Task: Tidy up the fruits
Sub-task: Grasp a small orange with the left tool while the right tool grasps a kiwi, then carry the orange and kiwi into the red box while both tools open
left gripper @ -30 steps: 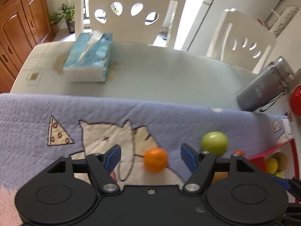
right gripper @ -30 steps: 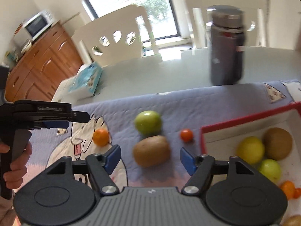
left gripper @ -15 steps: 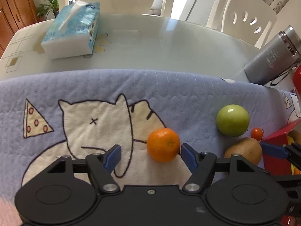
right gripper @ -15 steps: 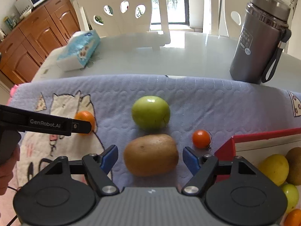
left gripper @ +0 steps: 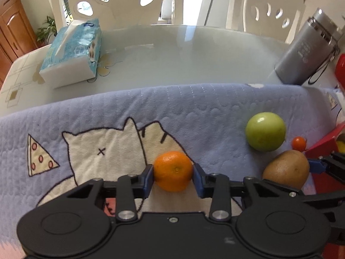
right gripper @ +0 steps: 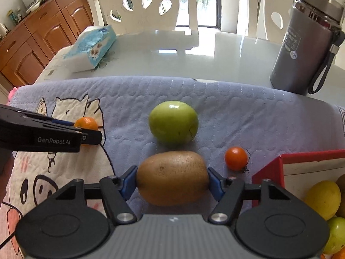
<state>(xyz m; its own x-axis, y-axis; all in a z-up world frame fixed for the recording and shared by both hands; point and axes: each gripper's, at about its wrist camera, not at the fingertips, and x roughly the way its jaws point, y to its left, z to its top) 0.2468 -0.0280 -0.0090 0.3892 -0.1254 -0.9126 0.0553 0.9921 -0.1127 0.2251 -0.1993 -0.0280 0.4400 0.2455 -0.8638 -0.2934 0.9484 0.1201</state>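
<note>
My left gripper [left gripper: 173,176] is shut on a small orange mandarin [left gripper: 173,170] that rests on the blue cat-print mat [left gripper: 194,108]. My right gripper [right gripper: 172,181] is shut on a brown kiwi [right gripper: 172,177], also on the mat. A green apple [right gripper: 173,122] lies just beyond the kiwi, and a cherry tomato [right gripper: 236,158] lies to its right. The red-rimmed tray [right gripper: 301,157] at the right holds a yellow lemon [right gripper: 323,198] and other fruit. The left gripper and the mandarin [right gripper: 85,124] show at the left in the right wrist view.
A grey thermos [right gripper: 306,43] stands on the glass table [right gripper: 194,64] at the back right. A blue tissue pack [left gripper: 71,51] lies at the back left. Two white chairs [left gripper: 120,2] stand behind the table. Wooden cabinets [right gripper: 32,43] line the left wall.
Both grippers have moved forward and closed: the left one onto the mandarin, the right one onto the kiwi. Both were open a second ago.
</note>
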